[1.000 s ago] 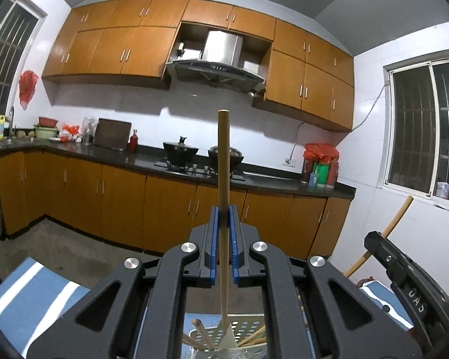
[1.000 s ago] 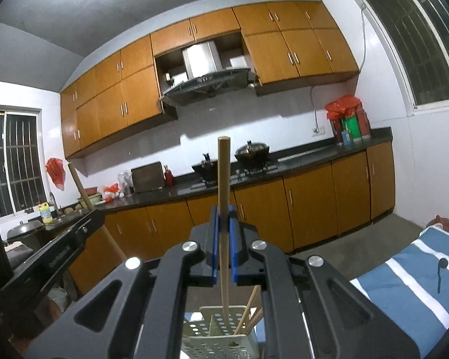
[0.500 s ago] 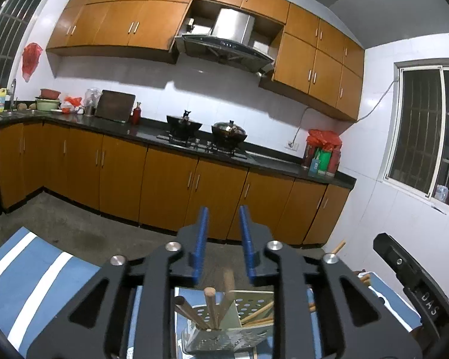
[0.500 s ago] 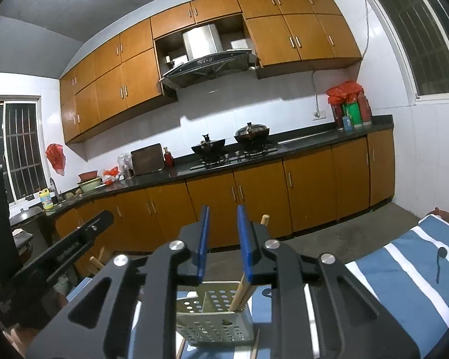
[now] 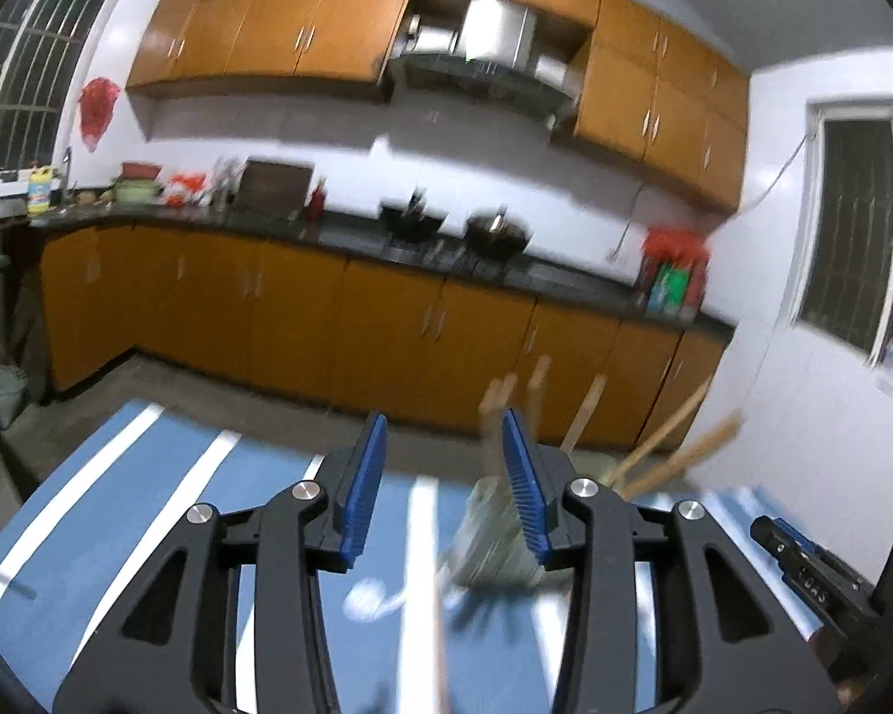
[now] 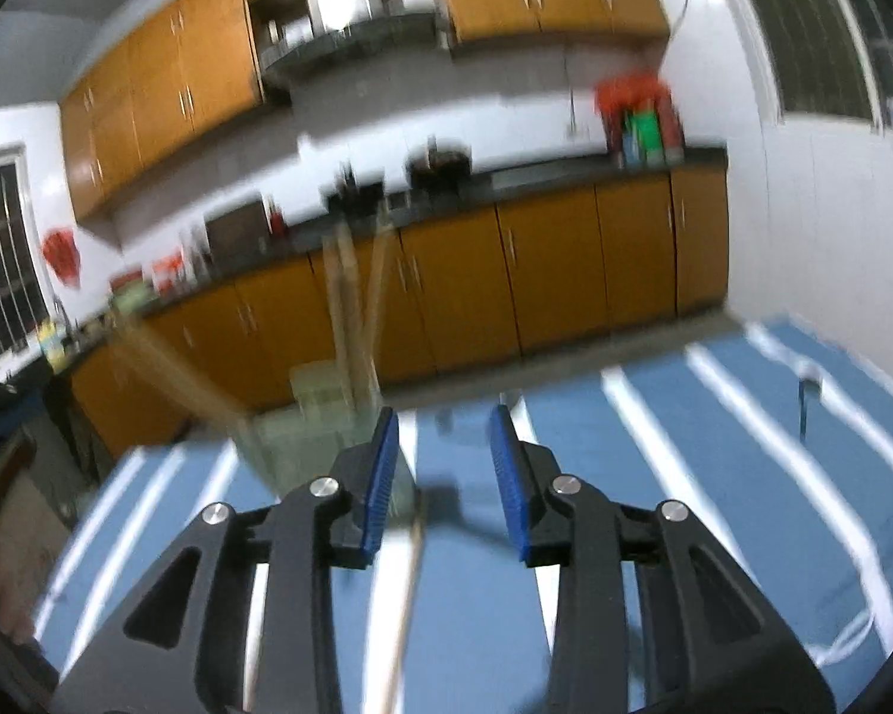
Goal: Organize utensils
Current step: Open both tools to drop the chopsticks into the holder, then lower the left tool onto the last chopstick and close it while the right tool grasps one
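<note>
Kitchen backdrop in both views: orange cabinets [image 5: 339, 327] along the far wall, dark countertop [image 5: 351, 232], range hood [image 5: 482, 59] at top centre, barred window [image 5: 863, 238] at the right edge of the left wrist view. Both frames are motion-blurred.

Work surface is a blue cloth with white stripes [image 5: 166, 494], filling the lower half of each view.

My left gripper [image 5: 443, 485]: jaws have just been opening, blue pads [image 5: 363, 482] now spread with nothing between them. A thin wooden stick [image 5: 437, 625] lies on the cloth below the gap, lower centre, not touched by the pads.

Perforated utensil holder [image 5: 488, 541] sits on the cloth just behind my left gripper's right-hand finger, partly hidden by it. Several wooden utensil handles [image 5: 673, 452] stick up out of it, leaning to the upper right. Too blurred to count them.

My right gripper [image 6: 443, 479]: jaws have likewise just been opening, pads apart, gap empty. Another wooden stick [image 6: 402, 613] lies on the cloth under the gap, running down toward the bottom edge, free of the pads.

In the right wrist view the holder [image 6: 321, 422] sits left of centre, just behind the left-hand finger, with handles standing up and one leaning far to the left.

Part of my other gripper shows at the lower right edge of the left wrist view, dark and blurred.
</note>
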Motion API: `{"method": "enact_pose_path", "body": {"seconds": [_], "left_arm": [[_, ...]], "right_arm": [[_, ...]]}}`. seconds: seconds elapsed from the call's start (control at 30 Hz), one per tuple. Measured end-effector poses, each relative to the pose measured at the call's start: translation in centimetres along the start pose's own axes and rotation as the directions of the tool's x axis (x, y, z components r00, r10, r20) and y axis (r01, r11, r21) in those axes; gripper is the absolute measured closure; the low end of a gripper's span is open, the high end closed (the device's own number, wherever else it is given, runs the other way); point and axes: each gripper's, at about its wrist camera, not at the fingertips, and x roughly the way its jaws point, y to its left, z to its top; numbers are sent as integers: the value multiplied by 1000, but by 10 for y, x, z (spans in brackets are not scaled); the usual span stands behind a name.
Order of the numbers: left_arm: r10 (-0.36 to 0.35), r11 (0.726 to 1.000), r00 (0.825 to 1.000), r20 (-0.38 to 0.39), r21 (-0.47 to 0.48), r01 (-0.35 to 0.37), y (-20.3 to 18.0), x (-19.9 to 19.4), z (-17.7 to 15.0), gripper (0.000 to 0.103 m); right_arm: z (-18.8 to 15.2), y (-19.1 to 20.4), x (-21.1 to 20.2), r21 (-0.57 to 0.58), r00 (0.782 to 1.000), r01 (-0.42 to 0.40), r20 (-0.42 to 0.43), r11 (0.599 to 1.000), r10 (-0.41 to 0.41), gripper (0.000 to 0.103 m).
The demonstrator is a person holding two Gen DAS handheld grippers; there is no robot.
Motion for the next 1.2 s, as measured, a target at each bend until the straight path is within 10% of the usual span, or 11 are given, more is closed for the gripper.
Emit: {"method": "enact_pose_path", "body": {"seconds": [0.23,0.57,1.2], "left_arm": [[31,999,960,-279,50,-18,8,24,-84,62],[24,998,900,-436,67,6,0,40,-136,63],[33,992,838,-544,117,36,-19,63,-172,79]], "right_arm": [[-89,10,35,1,946,-79,-317,997,76,79],[-131,42,52,-63,892,-110,-447,992,70,81],[-110,-6,53,-33,924,38,-379,999,-48,95]]}}
